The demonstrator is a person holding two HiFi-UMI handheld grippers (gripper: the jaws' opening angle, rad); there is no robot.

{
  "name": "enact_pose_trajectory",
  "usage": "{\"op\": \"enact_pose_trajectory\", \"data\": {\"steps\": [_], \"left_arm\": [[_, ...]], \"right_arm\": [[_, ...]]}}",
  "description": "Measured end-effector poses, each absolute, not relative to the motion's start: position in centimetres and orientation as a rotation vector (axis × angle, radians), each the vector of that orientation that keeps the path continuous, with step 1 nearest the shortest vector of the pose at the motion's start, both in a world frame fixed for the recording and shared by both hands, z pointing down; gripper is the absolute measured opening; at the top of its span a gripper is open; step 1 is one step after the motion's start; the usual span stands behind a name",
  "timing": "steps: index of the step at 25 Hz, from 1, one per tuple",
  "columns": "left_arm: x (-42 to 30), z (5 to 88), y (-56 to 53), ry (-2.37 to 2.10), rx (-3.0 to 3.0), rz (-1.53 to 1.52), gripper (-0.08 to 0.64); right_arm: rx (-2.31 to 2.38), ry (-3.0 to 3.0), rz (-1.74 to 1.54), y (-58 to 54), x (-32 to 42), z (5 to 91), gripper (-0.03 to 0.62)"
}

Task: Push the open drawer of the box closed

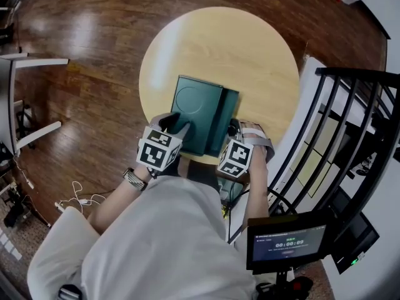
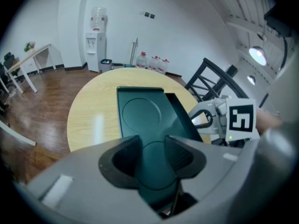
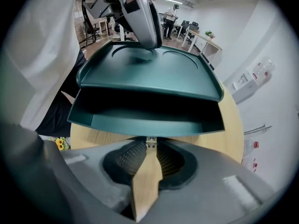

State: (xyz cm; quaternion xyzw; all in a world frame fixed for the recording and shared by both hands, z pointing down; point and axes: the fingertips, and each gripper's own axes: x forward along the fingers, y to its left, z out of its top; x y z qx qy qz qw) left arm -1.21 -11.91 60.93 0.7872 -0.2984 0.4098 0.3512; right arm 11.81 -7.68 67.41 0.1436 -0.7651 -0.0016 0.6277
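A dark green box [image 1: 195,112] lies on the round wooden table [image 1: 250,55], and its drawer [image 1: 227,122] stands pulled out on the right side. My left gripper [image 1: 173,124] rests on the near left corner of the lid [image 2: 140,111]; it is open, with the lid showing between the pads. At the drawer's near right end is my right gripper [image 1: 235,130]. In the right gripper view the drawer front [image 3: 145,124] fills the frame just beyond that gripper [image 3: 148,146], which is shut with its tips together and holds nothing.
A black railing [image 1: 350,124] runs close along the table's right side. A small screen [image 1: 286,245] stands near my right. White desk legs [image 1: 31,136] and loose cables [image 1: 78,197] are on the wooden floor to the left.
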Motion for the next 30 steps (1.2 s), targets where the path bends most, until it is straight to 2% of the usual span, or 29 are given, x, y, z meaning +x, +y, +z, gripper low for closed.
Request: {"op": "enact_pose_trajectory", "data": {"steps": [30], "left_arm": [[-1.3, 61.2, -11.9, -0.765, 2.043, 1.043, 0.176]], "right_arm": [[0.302, -1.78, -0.02, -8.9, 8.4, 67.1, 0.074]]}}
